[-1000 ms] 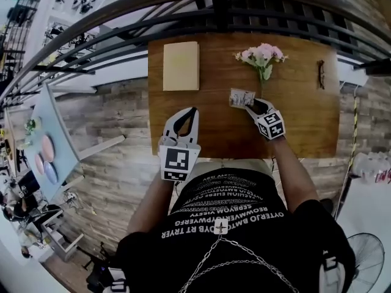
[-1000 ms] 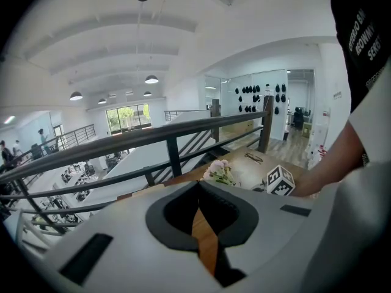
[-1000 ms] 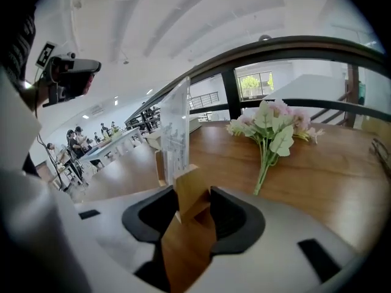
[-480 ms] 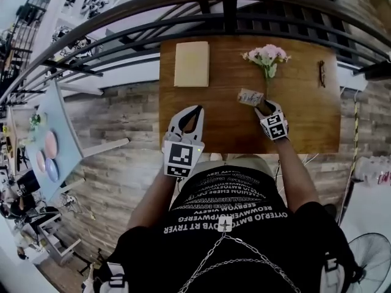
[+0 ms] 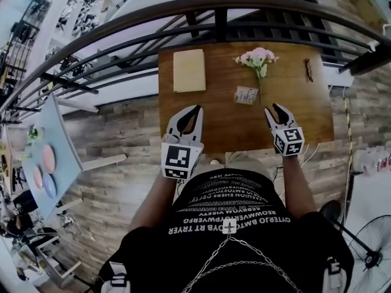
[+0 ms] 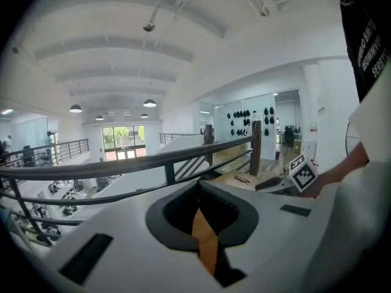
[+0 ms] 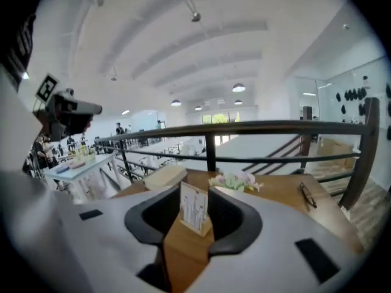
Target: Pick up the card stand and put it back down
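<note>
The card stand (image 5: 245,94), a small white printed card in a holder, stands upright on the brown table (image 5: 214,121) just below the pink flowers. My right gripper (image 5: 276,110) hovers near the table's front right, a short way back from the stand and apart from it. Its jaws are closing with nothing pressed between the pads. In the right gripper view the card stand (image 7: 194,207) shows ahead in line with the gap of the right gripper (image 7: 193,240). My left gripper (image 5: 190,112) hovers over the front left, jaws slightly apart and empty; its own view shows only a strip of table in the left gripper (image 6: 204,237) gap.
A cream book (image 5: 189,70) lies at the back left of the table, pink flowers (image 5: 256,58) at the back middle, and glasses (image 5: 310,69) at the back right. A dark railing (image 5: 214,17) runs behind the table. A light blue table (image 5: 46,157) stands far left.
My right gripper has drawn back from the card stand toward the table's near edge, leaving the stand on the table. The left gripper has stayed about where it was.
</note>
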